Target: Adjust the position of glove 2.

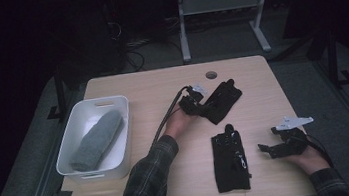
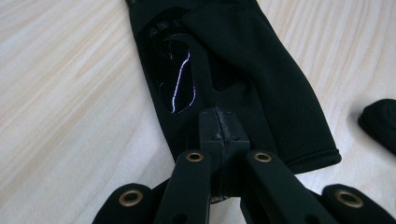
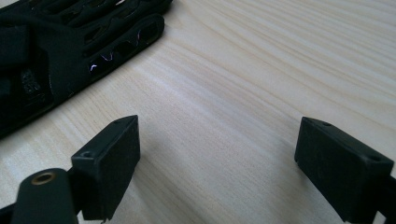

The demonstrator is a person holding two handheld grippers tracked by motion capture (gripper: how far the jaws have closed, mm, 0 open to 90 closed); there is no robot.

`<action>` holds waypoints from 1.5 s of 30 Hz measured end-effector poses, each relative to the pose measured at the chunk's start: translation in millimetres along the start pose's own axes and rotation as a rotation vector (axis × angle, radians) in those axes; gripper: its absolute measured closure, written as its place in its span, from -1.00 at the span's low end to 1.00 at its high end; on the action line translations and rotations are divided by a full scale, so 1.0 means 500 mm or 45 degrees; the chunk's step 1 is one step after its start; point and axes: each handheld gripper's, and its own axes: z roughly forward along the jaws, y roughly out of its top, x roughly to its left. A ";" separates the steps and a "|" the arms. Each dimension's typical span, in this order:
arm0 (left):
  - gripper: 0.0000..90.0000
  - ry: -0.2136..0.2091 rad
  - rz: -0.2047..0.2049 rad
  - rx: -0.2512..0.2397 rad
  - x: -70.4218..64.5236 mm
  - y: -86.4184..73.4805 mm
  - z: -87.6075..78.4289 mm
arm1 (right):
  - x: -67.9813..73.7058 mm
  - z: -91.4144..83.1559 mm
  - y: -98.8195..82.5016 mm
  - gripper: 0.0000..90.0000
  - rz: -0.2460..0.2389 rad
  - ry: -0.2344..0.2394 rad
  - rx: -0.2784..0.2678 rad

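The far glove (image 1: 223, 99) is lying in the middle of the high view, a little above the centre, on the wooden table (image 1: 151, 88). It is being pinched by the left gripper (image 1: 194, 104). In the left gripper view the two black jaws are pressed tight together on the cuff end of this glove (image 2: 261, 88), near the bottom middle of the frame.

The near glove (image 1: 231, 164) is lying flat in the lower middle of the high view, apart from the first one. The right gripper (image 1: 268, 150) is being held just beside it, at the lower right. Its jaws are standing wide apart with only bare table between them in the right gripper view, and that glove (image 3: 56, 51) is seen at the upper left.

A white bin (image 1: 112, 103) with a rolled grey towel (image 1: 98, 139) inside is sitting at the left of the high view.

To do this step well, the pinch should be kept firm and the glove should be lifted slowly, so the soft cloth is not slipping out. It is probably best lifted high enough that the hanging fingers are not dragging on the table.
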 end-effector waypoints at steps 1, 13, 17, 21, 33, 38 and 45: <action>0.99 0.005 0.013 0.017 0.000 -0.002 -0.004 | 0.000 0.000 0.000 -0.69 0.000 0.000 -0.001; 0.99 0.063 -0.067 0.024 -0.019 -0.076 -0.073 | -0.001 0.001 0.000 -0.69 -0.008 -0.004 -0.003; 0.99 0.085 -0.086 0.027 -0.034 -0.105 -0.101 | -0.001 0.001 0.000 -0.69 -0.008 -0.002 -0.003; 0.99 0.101 -0.100 0.034 -0.054 -0.134 -0.127 | -0.001 0.001 0.000 -0.69 -0.007 -0.004 -0.003; 0.99 0.053 -0.064 0.092 -0.120 -0.200 -0.193 | -0.001 0.002 0.001 -0.69 -0.002 -0.008 -0.007; 0.99 0.003 -0.060 0.111 -0.148 -0.225 -0.218 | -0.001 0.002 0.001 -0.69 -0.001 -0.008 -0.008; 0.99 -0.096 -0.076 0.105 -0.189 -0.258 -0.243 | 0.000 0.003 0.001 -0.69 0.000 -0.010 -0.008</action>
